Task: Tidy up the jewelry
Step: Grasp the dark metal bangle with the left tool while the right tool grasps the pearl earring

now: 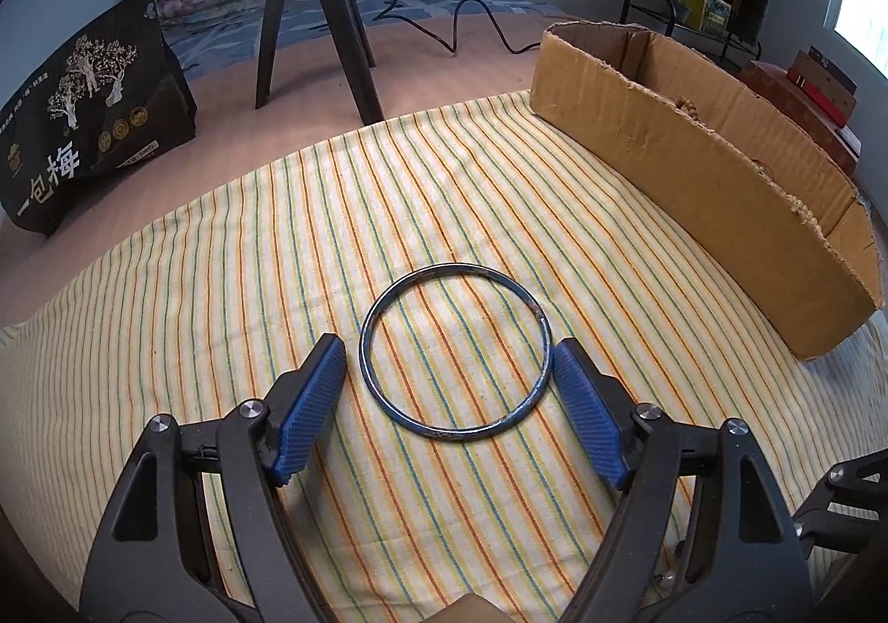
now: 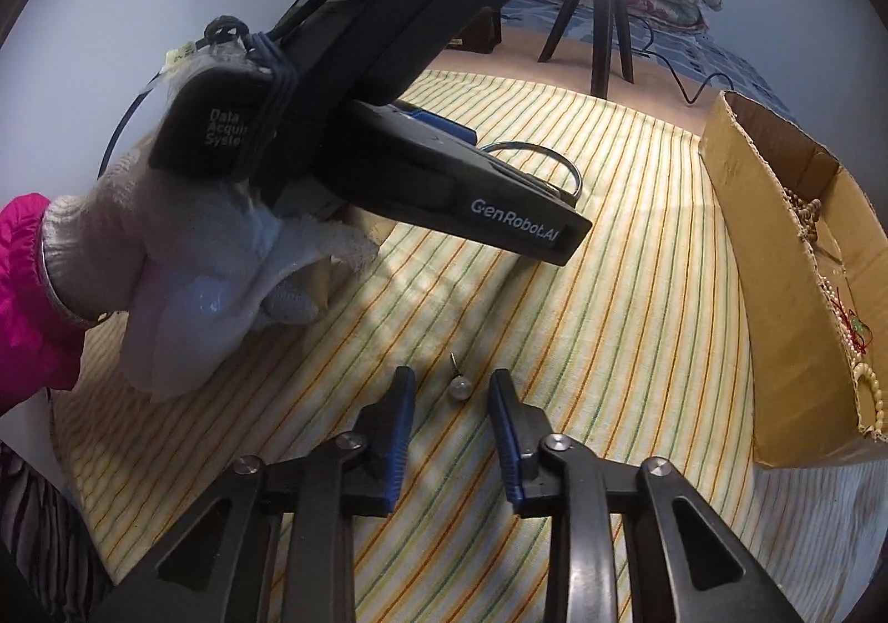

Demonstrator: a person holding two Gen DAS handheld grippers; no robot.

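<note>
Bangle (image 1: 455,351): a thin blue metal ring lying flat on the striped cloth (image 1: 222,301), just below the middle of the left wrist view. The left gripper (image 1: 447,359) straddles it with fingers wide apart; the right blue pad (image 1: 588,423) touches or nearly touches the ring's right edge, while the left pad (image 1: 308,406) sits just outside its left edge. In the right wrist view only an arc of the bangle (image 2: 546,157) shows, in the upper middle, behind the left gripper's black body.

Low in the centre of the right wrist view a small pearl earring (image 2: 459,387) rests on the cloth, its pin pointing up the frame. The right gripper (image 2: 452,384) has its fingers apart on either side of it, not touching.

A white-gloved hand (image 2: 183,279) with a pink sleeve fills the left of that view, holding the left gripper.

Along the right edge a torn cardboard box (image 2: 777,290) stands on the cloth, with bead strings (image 2: 866,373) inside. A tripod (image 1: 316,13) stands at the top of the left wrist view, a black bag (image 1: 83,118) at upper left.
</note>
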